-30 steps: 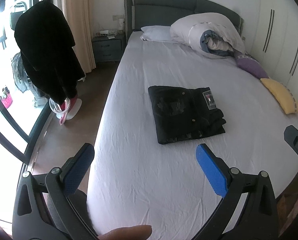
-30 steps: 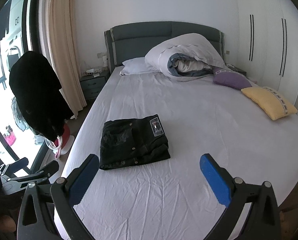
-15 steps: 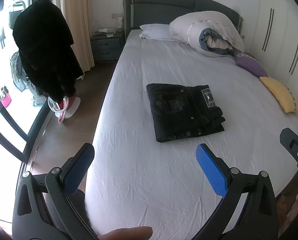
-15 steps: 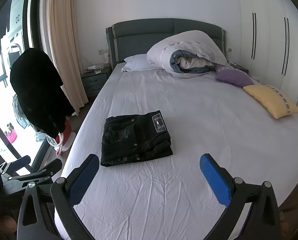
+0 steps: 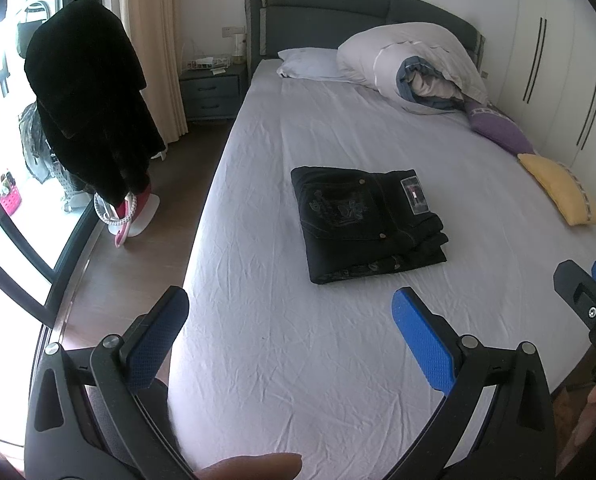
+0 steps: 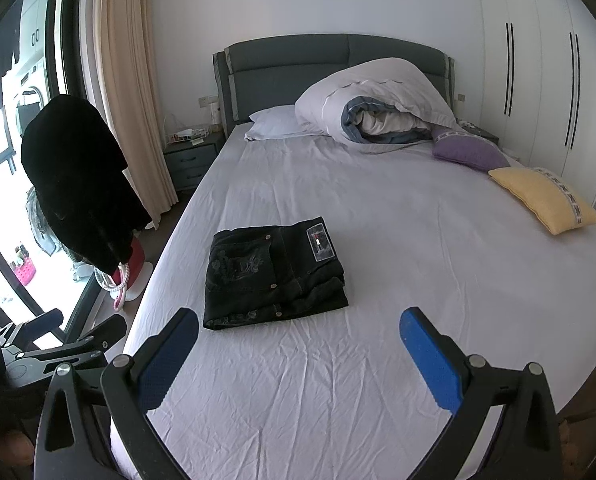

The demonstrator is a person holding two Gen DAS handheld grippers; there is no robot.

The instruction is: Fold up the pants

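Black pants (image 5: 363,222) lie folded into a compact rectangle on the white bed sheet (image 5: 337,360), label patch up; they also show in the right wrist view (image 6: 272,276). My left gripper (image 5: 290,316) is open and empty, held back near the foot of the bed, well short of the pants. My right gripper (image 6: 298,336) is open and empty, also back from the pants; it shows at the right edge of the left wrist view (image 5: 589,292).
A rolled duvet (image 6: 373,108), a white pillow (image 6: 276,122), a purple cushion (image 6: 467,152) and a yellow cushion (image 6: 545,198) lie at the bed's head and right side. A black coat (image 5: 86,108) hangs on a stand left of the bed. Wardrobes (image 6: 537,92) line the right wall.
Both grippers have drawn slightly back and up from the bed, so the folded pants look a little farther away. The pants have not moved.
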